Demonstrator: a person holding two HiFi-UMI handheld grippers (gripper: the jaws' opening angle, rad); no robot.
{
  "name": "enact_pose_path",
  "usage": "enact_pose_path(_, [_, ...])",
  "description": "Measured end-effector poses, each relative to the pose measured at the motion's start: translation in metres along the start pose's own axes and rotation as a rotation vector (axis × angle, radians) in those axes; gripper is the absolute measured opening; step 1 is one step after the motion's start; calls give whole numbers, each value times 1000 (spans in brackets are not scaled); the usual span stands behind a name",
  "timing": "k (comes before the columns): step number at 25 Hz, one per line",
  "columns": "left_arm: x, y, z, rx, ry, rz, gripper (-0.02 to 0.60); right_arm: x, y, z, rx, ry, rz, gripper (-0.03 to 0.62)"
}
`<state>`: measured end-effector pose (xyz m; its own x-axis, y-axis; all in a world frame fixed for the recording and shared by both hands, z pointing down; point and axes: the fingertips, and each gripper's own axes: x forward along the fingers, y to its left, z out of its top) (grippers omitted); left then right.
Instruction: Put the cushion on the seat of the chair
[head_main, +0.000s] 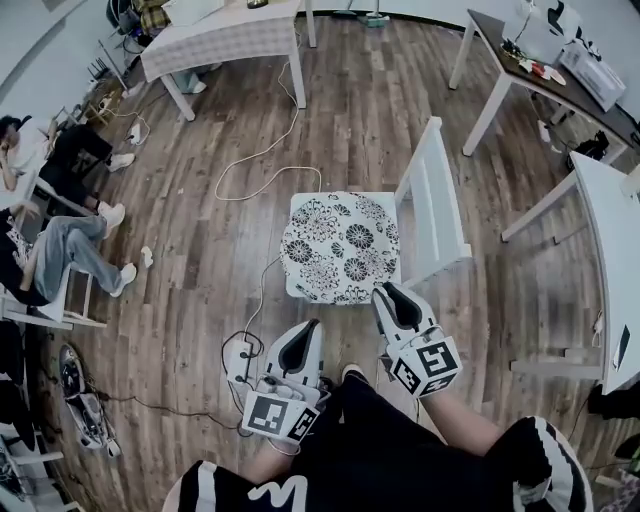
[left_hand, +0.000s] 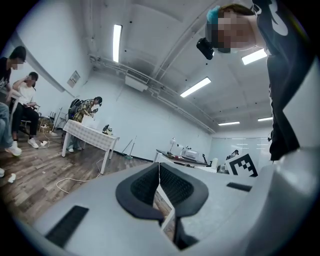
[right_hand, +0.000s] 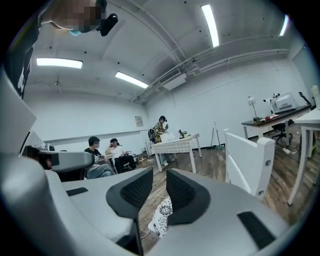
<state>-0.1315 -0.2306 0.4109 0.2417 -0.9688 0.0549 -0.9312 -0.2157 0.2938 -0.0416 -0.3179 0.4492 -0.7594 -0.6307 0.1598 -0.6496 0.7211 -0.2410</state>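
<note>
A round white cushion with black flower print (head_main: 340, 247) lies flat on the seat of the white chair (head_main: 437, 196), whose slatted back stands at the right. Both grippers hang close to my body, short of the chair's near edge. My left gripper (head_main: 312, 326) has its jaws closed tip to tip with nothing in them; its own view shows the pads meeting (left_hand: 159, 168). My right gripper (head_main: 386, 292) is just off the cushion's near rim, apart from it. In the right gripper view its jaws (right_hand: 159, 181) stand a little apart and empty, with the cushion (right_hand: 161, 216) below and the chair back (right_hand: 250, 159) to the right.
A white cable (head_main: 262, 160) loops over the wooden floor behind the chair, and a power strip (head_main: 240, 364) lies by my left gripper. White tables stand at the back (head_main: 225, 40) and right (head_main: 612, 250). People sit along the left wall (head_main: 60, 250).
</note>
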Motion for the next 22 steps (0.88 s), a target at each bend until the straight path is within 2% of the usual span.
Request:
enact_pose_path(7, [3,-19,21,32,-35,-26,8,-16,18,28,2,-49,36,58])
enact_pose_path(13, [1,-31,40,67,-69,-34,8,-20,44,32,10,-51,94,38])
enact_pose_path(16, [-3,-32,43,79,-85,-33,8,-20,59,34,-12,-58,137,38])
enact_pose_path(22, [-11,-40,50,84,-102,-52,8,-30,74,52,-90,-103,156,37])
